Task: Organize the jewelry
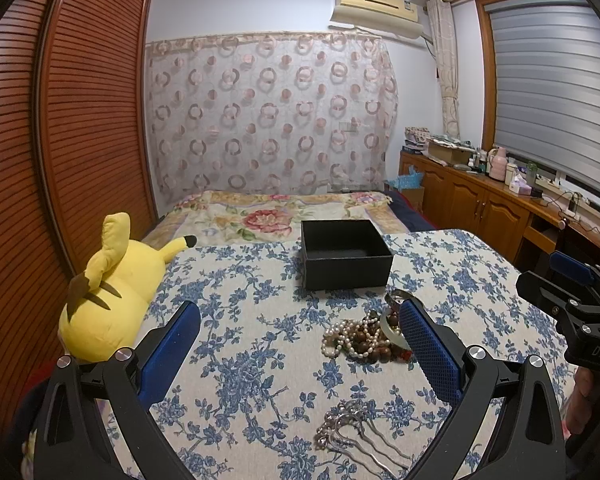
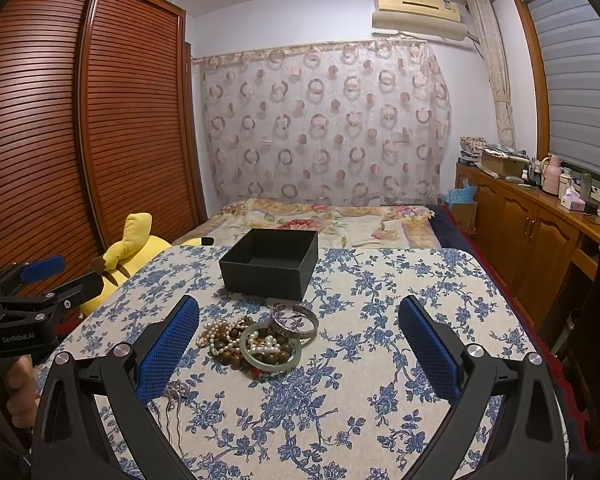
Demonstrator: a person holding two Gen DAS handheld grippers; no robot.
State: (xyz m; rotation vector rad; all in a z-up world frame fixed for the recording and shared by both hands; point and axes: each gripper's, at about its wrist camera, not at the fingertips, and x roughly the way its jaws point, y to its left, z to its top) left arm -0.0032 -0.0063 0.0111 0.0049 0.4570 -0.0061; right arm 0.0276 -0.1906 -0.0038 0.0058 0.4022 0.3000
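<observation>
Near the black box [image 2: 270, 264], a jewelry heap [image 2: 256, 340], its green bangle [image 1: 390, 330] half hidden behind a blue pad. Nearer still, silver hairpins [image 1: 348, 436], partly cut off. Left gripper [image 1: 300, 340] and right gripper [image 2: 299, 336] both spread wide, holding nothing.

You have before you: 1 black box [image 2: 270, 264] | 1 jade bangle [image 2: 271, 354] | 1 silver cuff [image 2: 294, 322] | 1 hair comb [image 1: 352, 436] | 1 plush toy [image 1: 108, 292] | 2 grippers [image 1: 300, 344] [image 2: 299, 342]

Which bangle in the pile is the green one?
The smooth pale green bangle lying flat at the near edge of the pile, beads inside its ring. The silver cuff behind it is engraved metal.
</observation>
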